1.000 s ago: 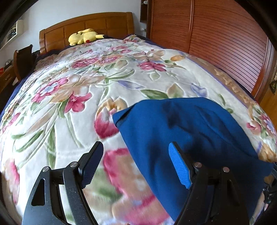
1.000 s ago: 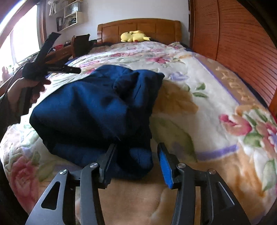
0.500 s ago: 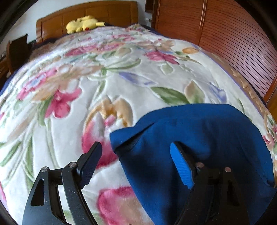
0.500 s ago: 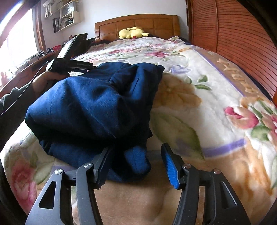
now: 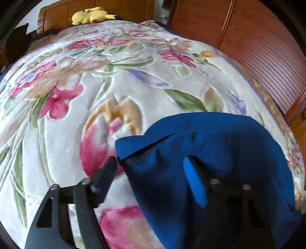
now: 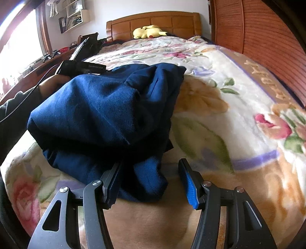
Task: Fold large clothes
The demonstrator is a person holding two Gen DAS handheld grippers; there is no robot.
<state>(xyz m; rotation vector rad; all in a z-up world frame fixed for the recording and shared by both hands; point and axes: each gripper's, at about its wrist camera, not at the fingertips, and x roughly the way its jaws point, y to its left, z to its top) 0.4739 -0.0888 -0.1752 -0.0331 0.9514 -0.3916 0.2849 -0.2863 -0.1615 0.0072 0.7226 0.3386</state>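
Left wrist view: the left gripper [image 5: 151, 168] hangs low over a bed covered by a floral blanket [image 5: 114, 92], its two fingers spread wide. A corner of the dark blue garment [image 5: 220, 157] lies between them, with a stitched hem edge showing near the left finger; nothing is clamped. A yellow plush toy [image 5: 89, 16] rests by the wooden headboard [image 5: 118, 7] at the far end.

Right wrist view: the right gripper [image 6: 151, 170] is also wide apart, close to the blanket [image 6: 220, 118]. The garment [image 6: 107, 115] sits in a loosely bunched heap on the bed, and its near lower edge reaches between the fingers. Beyond the heap, a hand [image 6: 55, 84] holds the other gripper's handle.
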